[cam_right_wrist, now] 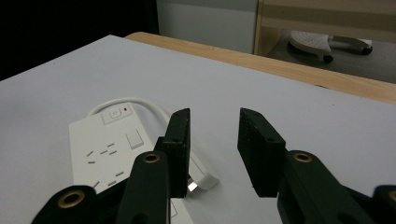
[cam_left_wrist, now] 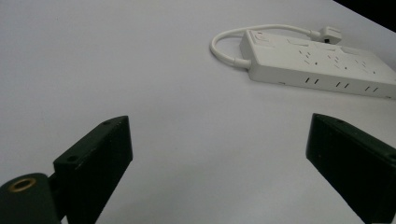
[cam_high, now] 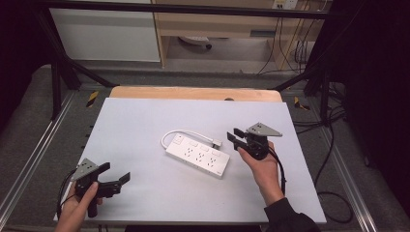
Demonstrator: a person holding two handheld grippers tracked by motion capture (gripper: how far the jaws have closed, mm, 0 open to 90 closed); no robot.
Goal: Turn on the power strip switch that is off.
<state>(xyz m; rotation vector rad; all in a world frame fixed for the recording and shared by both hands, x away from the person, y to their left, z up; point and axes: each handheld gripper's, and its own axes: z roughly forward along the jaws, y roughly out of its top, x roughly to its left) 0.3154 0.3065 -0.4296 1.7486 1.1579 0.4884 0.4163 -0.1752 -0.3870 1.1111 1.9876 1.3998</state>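
The left gripper (cam_high: 115,180) is held low at the near left corner of the worktop (cam_high: 145,193), its jaws spread wide with nothing between them. It is gripped by the person's left hand (cam_high: 77,210), which enters from the bottom edge. In the left gripper view the two black jaws are seen far apart over bare white surface, and the power strip (cam_left_wrist: 317,63) is seen well beyond them toward the upper right.

The right gripper (cam_high: 234,137) is held by the right hand (cam_high: 263,169) at the right of the worktop's middle, its jaws parted by a moderate gap and empty. In the right gripper view the jaws are seen just above the plug (cam_right_wrist: 201,179), which lies beside the strip's near end; whether they touch it cannot be told.

The white power strip (cam_high: 198,155) is laid flat near the centre of the worktop, angled slightly, with its short white cable (cam_high: 181,133) looped round from its far-left end and ended by the plug (cam_high: 216,143) along its far side. A red-dotted switch (cam_right_wrist: 116,113) is seen at the strip's far end.

Beyond the white surface a wooden edge (cam_high: 193,93) is shown, and behind it a wooden cabinet (cam_high: 212,24) and dark frame bars (cam_high: 183,8).
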